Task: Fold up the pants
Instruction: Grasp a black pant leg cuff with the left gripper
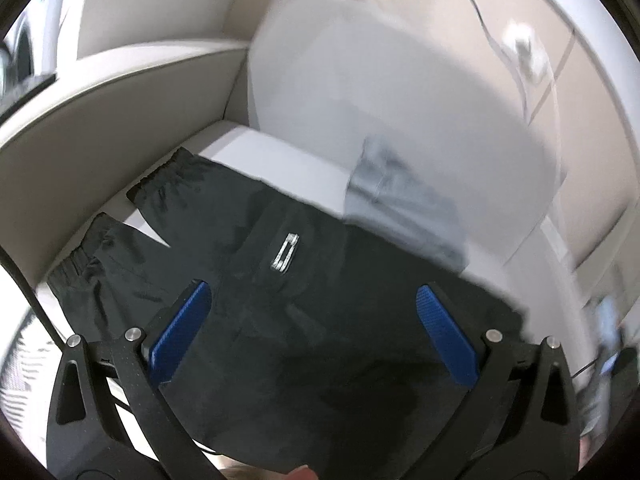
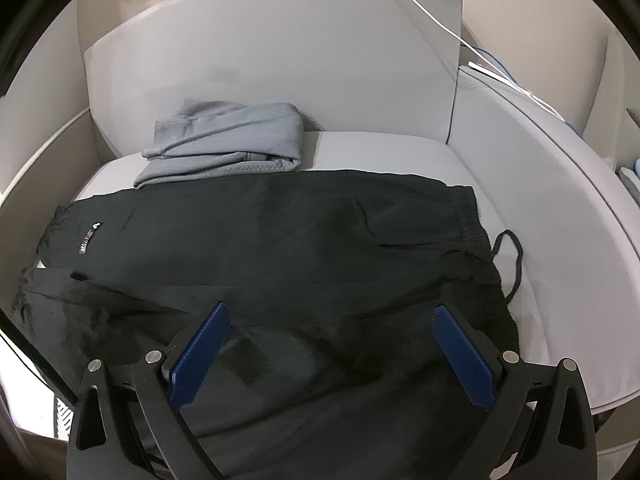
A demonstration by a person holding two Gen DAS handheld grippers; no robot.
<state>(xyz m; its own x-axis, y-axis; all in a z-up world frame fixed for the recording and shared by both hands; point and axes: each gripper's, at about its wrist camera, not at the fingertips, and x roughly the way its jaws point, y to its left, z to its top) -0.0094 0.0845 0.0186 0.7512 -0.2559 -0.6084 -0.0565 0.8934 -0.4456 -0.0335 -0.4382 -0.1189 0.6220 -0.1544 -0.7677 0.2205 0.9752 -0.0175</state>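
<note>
Grey armchair (image 2: 520,184) holds black pants (image 2: 280,240) and folded grey garment (image 2: 224,140); both grippers' jaws apart.

Both wrist views close above pants (image 1: 304,280) (shared).

A pale grey upholstered armchair (image 2: 280,52) fills the scene, its tall back cushion standing at the far side and a curved armrest (image 2: 552,184) sweeping round on the right. On the seat, far left, lies a folded grey garment (image 2: 224,140), touching the back cushion. A white cable (image 2: 424,4) and a blue cable (image 2: 504,68) trail over the armrest at far right. Beige wall (image 1: 560,92) shows behind the chair. Lighting is soft and even.
</note>
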